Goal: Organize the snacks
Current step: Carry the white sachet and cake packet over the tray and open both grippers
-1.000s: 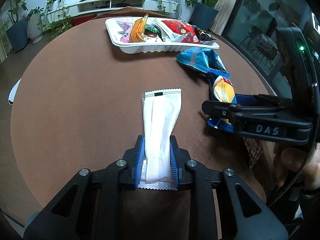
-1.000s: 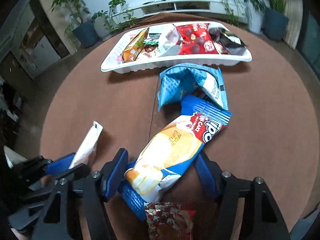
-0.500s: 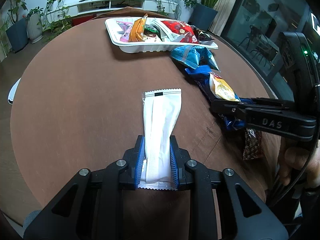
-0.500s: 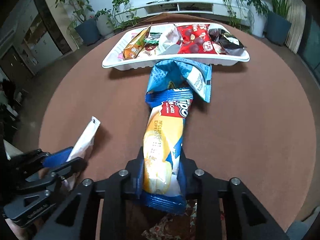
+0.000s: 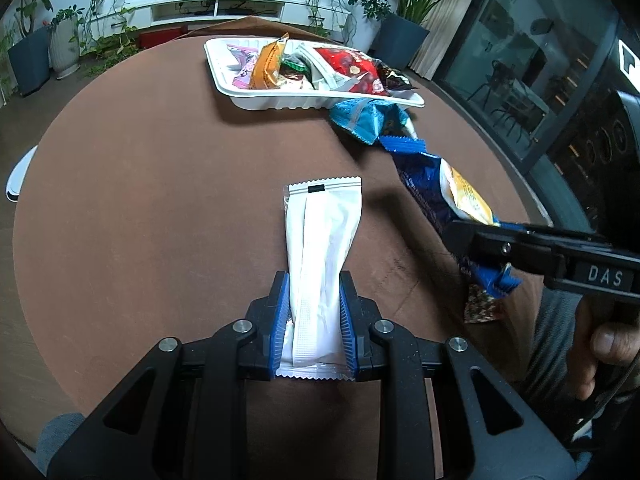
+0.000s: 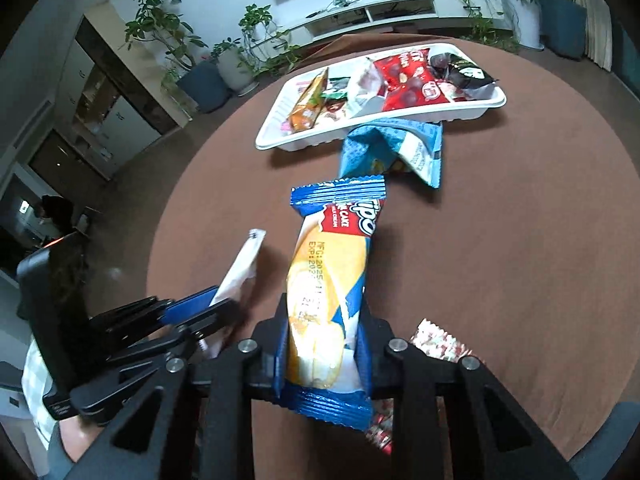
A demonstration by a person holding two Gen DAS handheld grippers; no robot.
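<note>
My left gripper point(image 5: 313, 312) is shut on a long white snack packet point(image 5: 324, 240) and holds it above the brown round table point(image 5: 140, 200). My right gripper point(image 6: 322, 344) is shut on a blue and yellow cake packet point(image 6: 328, 276), lifted off the table; it also shows in the left wrist view point(image 5: 448, 196). A white tray point(image 5: 256, 100) with several snacks stands at the far side and shows in the right wrist view point(image 6: 276, 136). A light blue snack bag point(image 6: 394, 152) lies just in front of the tray.
A red patterned packet point(image 6: 440, 344) lies on the table under my right gripper. Potted plants point(image 5: 24, 56) and a low white shelf point(image 5: 224, 8) stand beyond the table. A glass wall point(image 5: 520, 80) is on the right.
My right gripper closed on the blue and yellow cake packet and lifted it, turning it to point at the tray. The left gripper kept holding the white packet still.
</note>
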